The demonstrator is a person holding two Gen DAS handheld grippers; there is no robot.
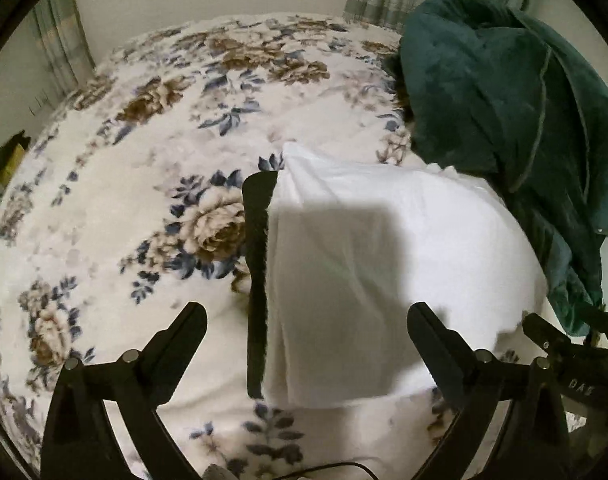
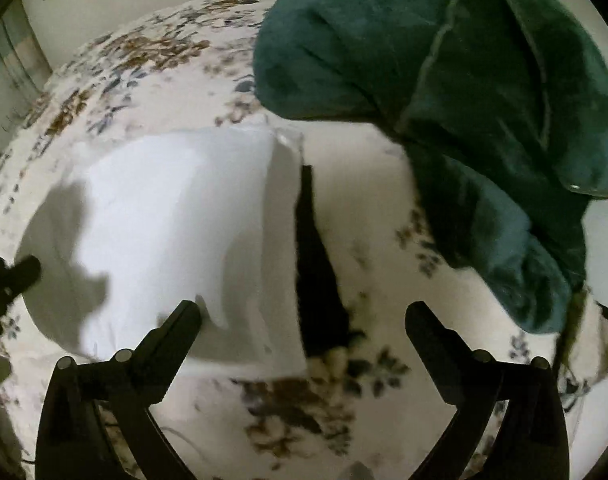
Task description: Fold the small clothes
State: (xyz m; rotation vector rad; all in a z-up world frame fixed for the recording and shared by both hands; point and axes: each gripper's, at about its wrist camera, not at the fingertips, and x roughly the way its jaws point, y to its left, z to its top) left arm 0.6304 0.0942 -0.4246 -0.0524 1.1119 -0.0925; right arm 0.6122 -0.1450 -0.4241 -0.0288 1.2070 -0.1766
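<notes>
In the left wrist view the open, empty left gripper (image 1: 306,320) hovers over a folded white garment (image 1: 364,280) with a black edge, lying ahead between its fingers on the floral blanket (image 1: 123,160), whereas the right wrist view puts it ahead-left of the open right gripper (image 2: 304,320), with a green garment (image 2: 464,100) ahead-right.

The only lettering I can find is in my left wrist view, on the black body of my right gripper (image 1: 580,364) at the lower right edge: pale embossed characters that look like "DAS", though they are too blurred to read with any certainty. Nothing in my right wrist view carries any text, label, brand or number that I can make out.
</notes>
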